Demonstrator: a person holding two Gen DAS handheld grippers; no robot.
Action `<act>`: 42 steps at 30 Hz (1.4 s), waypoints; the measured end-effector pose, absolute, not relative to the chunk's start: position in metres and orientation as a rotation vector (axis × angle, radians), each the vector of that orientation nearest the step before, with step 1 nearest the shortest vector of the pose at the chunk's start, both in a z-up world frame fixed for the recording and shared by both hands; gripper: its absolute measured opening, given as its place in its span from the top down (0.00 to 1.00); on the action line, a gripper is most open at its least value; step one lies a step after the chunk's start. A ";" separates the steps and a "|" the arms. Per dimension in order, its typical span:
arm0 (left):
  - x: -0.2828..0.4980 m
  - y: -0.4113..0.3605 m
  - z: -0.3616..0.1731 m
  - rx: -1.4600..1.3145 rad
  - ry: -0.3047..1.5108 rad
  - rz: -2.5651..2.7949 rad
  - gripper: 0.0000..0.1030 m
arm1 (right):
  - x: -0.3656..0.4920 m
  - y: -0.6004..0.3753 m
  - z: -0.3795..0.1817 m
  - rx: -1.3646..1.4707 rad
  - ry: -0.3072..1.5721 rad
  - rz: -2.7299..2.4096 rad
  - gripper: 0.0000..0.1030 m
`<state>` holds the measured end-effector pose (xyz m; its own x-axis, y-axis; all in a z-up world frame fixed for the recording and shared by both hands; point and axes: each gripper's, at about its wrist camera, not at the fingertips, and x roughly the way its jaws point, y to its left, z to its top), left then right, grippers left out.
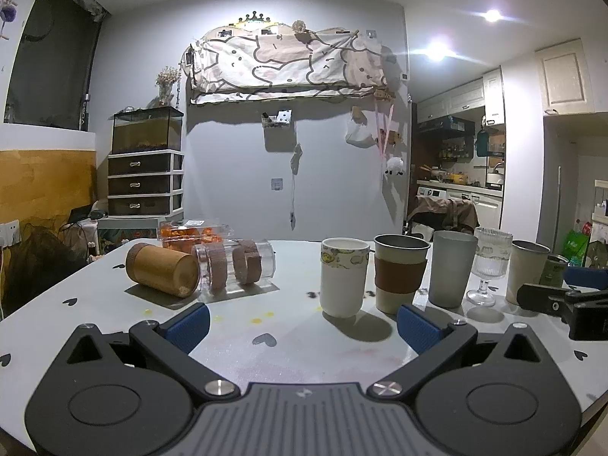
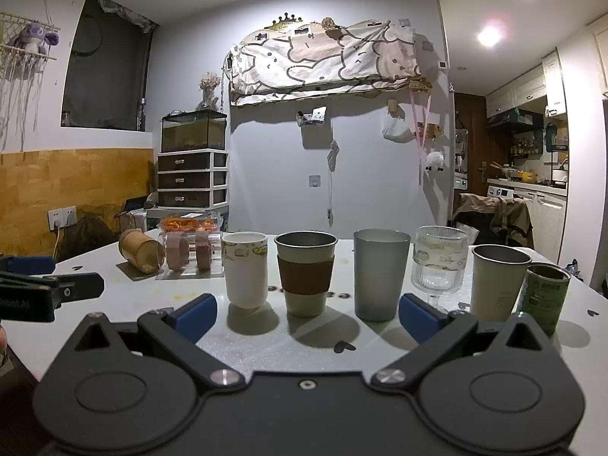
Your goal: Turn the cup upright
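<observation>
Wooden cup (image 1: 162, 269), the task's object as judged here, lies on its side at centre left of the left wrist view, its round end turned toward the camera; in the right wrist view it appears smaller, at left of centre. Whether that visible end is the mouth or the base cannot be told. Touching or just beside it, to its right, a clear ribbed tumbler (image 1: 237, 266) with brown bands also lies on its side, so two vessels appear to remain unrighted. Behind both sits a clear box of orange items (image 1: 192, 231).

To the right, a row stands upright: white printed cup (image 2: 245, 269), sleeved cup (image 2: 306, 271), grey tumbler (image 2: 380, 273), ribbed goblet (image 2: 439, 262), steel cup (image 2: 497, 283) and green can (image 2: 545, 290) at the far right. Judged from this layout, most of the task is done and the lying cups are left.

Left gripper (image 1: 302, 321) occupies the lower frame, its blue pads spread wide, nothing between them, resting short of the wooden cup. Right gripper (image 2: 307, 313) is likewise wide open and empty, facing the upright row. All stand on the heart-patterned table (image 1: 266, 357).
</observation>
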<state>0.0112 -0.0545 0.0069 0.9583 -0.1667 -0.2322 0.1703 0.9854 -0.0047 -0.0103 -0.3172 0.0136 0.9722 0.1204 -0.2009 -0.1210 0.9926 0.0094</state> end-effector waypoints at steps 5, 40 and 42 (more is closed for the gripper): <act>0.013 -0.050 0.010 0.011 0.235 -0.169 0.00 | -0.009 -0.316 0.013 -0.003 0.204 0.123 0.00; 0.013 -0.047 0.010 0.015 0.238 -0.169 0.00 | -0.008 -0.314 0.014 -0.003 0.205 0.127 0.00; 0.013 -0.047 0.010 0.014 0.238 -0.170 0.00 | -0.008 -0.314 0.014 -0.003 0.204 0.127 0.00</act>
<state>0.0133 -0.0469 0.0097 0.9576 -0.1655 -0.2359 0.1689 0.9856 -0.0059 -0.0082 -0.3143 0.0135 0.9711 0.1257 -0.2027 -0.1263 0.9919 0.0101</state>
